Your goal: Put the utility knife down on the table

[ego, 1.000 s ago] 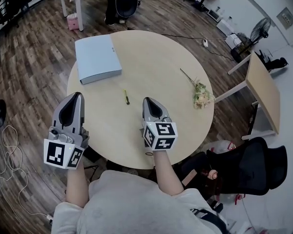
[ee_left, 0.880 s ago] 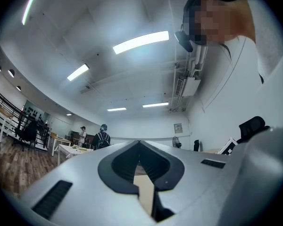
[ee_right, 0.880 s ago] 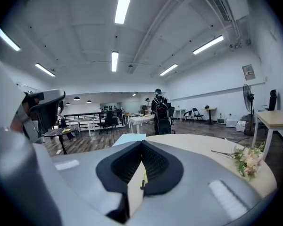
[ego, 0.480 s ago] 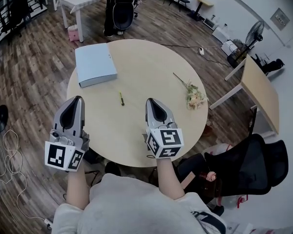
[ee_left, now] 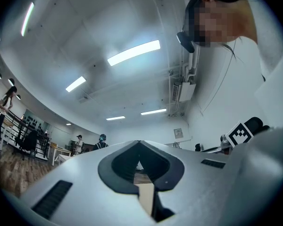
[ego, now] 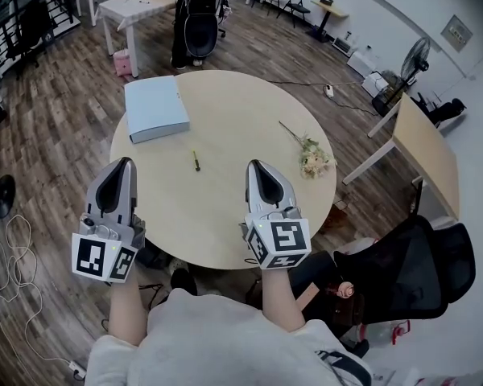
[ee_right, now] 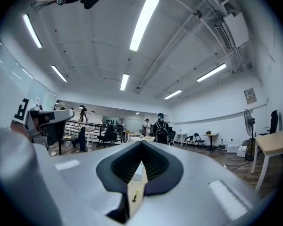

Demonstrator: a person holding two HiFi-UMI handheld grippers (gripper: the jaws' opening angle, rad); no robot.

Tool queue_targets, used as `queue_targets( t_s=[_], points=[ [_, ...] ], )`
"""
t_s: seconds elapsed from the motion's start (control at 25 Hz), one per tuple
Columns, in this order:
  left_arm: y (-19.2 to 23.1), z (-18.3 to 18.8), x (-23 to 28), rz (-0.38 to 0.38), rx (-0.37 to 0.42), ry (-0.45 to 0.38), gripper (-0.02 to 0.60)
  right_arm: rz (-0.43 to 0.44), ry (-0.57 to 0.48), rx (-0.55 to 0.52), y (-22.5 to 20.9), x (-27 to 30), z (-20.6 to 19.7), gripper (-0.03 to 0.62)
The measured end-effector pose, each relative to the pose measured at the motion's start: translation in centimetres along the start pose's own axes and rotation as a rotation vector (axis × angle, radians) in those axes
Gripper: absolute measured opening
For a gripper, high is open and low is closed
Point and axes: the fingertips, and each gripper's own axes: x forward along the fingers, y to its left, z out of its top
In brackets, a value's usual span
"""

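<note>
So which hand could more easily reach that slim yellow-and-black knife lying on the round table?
Probably the right tool: the slim yellow-and-black knife lies straight ahead, in line with its shut jaws, while the left tool points past it.

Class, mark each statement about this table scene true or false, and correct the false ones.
1. The utility knife lies on the round table. True.
2. The right gripper holds the knife. False: its jaws are together on nothing, short of the knife.
3. The flower sprig lies right of the knife. True.
4. The blue binder covers the knife. False: they lie apart.
</note>
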Motion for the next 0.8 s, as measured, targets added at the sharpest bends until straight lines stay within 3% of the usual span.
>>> queue_targets(
  t_s=[0.8],
  points=[
    [-4.5, 1.8, -3.7, 0.001, -0.007, -0.027, 0.008, -0.003, -0.068, -0.013, -0.1, -6.8, 2.8, 0.011]
  ],
)
